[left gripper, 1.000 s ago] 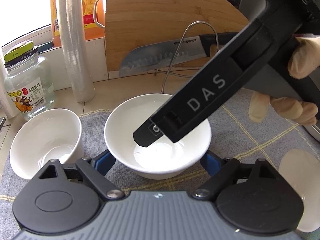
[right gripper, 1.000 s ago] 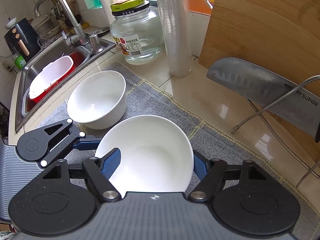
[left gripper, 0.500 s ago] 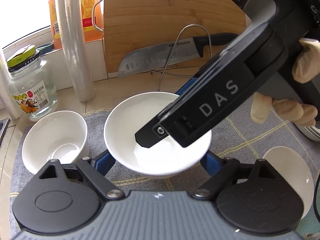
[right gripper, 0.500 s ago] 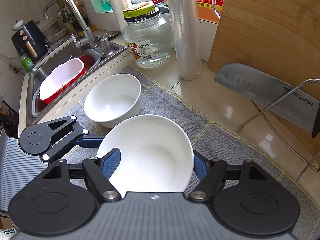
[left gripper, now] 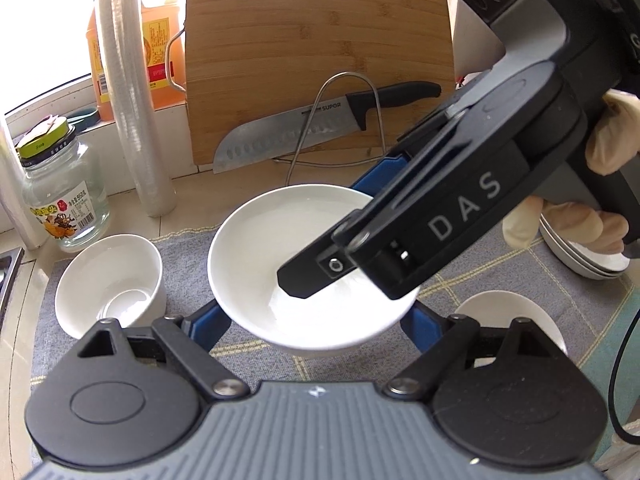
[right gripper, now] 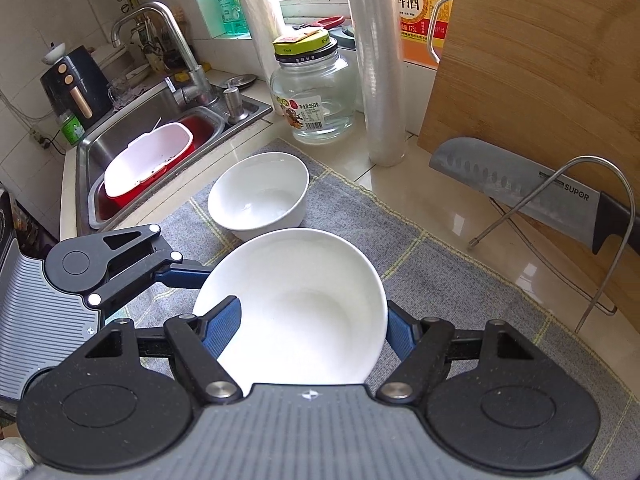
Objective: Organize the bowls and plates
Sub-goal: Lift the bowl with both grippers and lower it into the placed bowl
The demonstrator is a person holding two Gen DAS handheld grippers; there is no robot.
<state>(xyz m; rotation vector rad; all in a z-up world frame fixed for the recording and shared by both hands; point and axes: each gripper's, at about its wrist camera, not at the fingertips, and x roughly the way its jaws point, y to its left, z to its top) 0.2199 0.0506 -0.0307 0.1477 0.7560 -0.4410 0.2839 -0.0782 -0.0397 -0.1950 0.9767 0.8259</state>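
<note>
One wide white bowl (right gripper: 304, 300), round and so without a long axis, is carried clear of the grey mat (right gripper: 448, 280), over its middle. It lies directly ahead of both sets of tongs. Right tongs (right gripper: 312, 308): pinching this bowl, one blue finger (right gripper: 222, 328) lying inside against the wall and the other outside the rim on the opposite side, with the jaws drawn in as far as the grip allows. Left tongs (left gripper: 316, 312): spread wide and straddling the same bowl low on its wall from the near side. Their pads are hidden under the bowl, so whether they press or merely flank it cannot be told. One gloved hand (left gripper: 560, 224) works the right tool. One smaller, deeper bowl (left gripper: 112, 280) stands upright near the mat's left edge, beside the sink end of the tabletop (right gripper: 440, 208) and on the left hand's side. One further white bowl (left gripper: 516, 320) sits at the mat's right near corner, with a plate stack (left gripper: 580, 258) beyond it, both on the right hand's side. Judged next move: setting the carried bowl with a like piece, which turns on whether it travels left toward the deeper bowl or right toward the other bowl. In either case it must be lowered level from above, rim uppermost.
</note>
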